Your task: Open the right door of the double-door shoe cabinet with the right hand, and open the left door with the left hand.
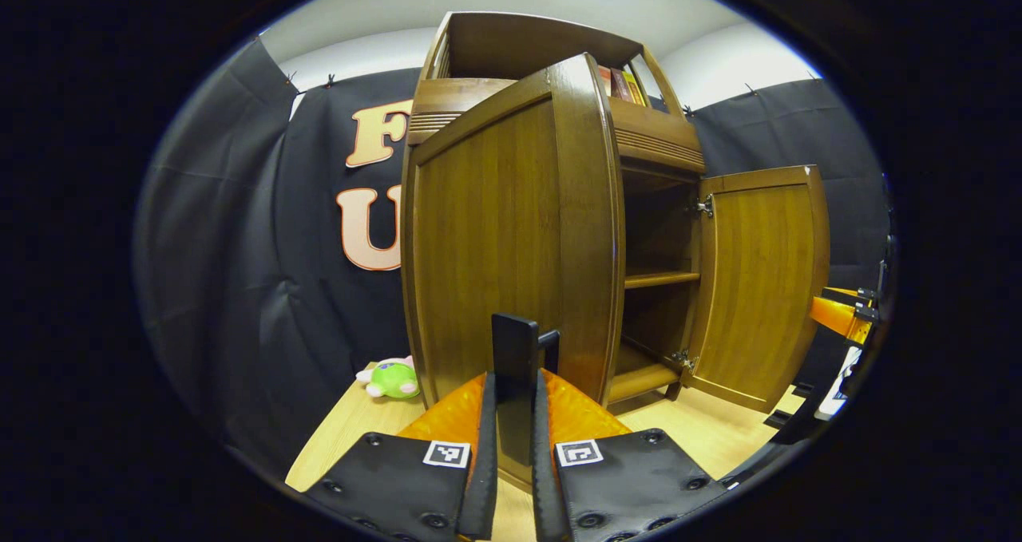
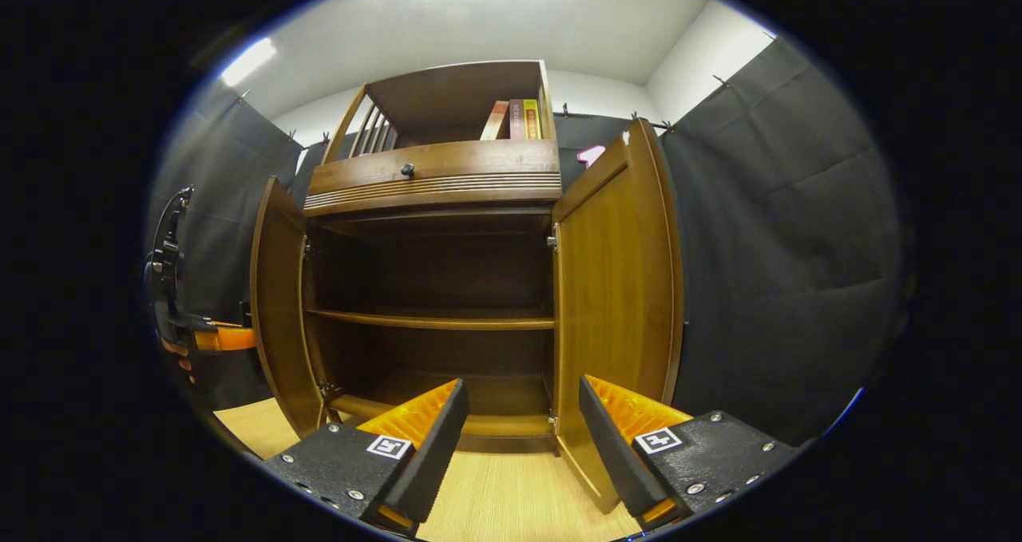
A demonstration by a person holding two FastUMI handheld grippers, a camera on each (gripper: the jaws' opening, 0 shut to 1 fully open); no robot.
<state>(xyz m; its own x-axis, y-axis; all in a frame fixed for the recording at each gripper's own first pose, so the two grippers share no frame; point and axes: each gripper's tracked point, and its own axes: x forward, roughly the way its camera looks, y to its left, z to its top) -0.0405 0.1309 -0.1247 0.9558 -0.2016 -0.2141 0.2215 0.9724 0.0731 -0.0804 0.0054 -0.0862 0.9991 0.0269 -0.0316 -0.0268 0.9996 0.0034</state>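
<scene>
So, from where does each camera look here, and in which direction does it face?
Left gripper view: rides on the left tool, close behind the left door, facing along it; its fingers are closed on the door's dark handle.
Right gripper view: rides on the right tool, facing straight into the open cabinet; its fingers stand apart, empty.
Shared: both doors swung open, the inner shelf, the books on top. Each also shows the other tool at its edge.
</scene>
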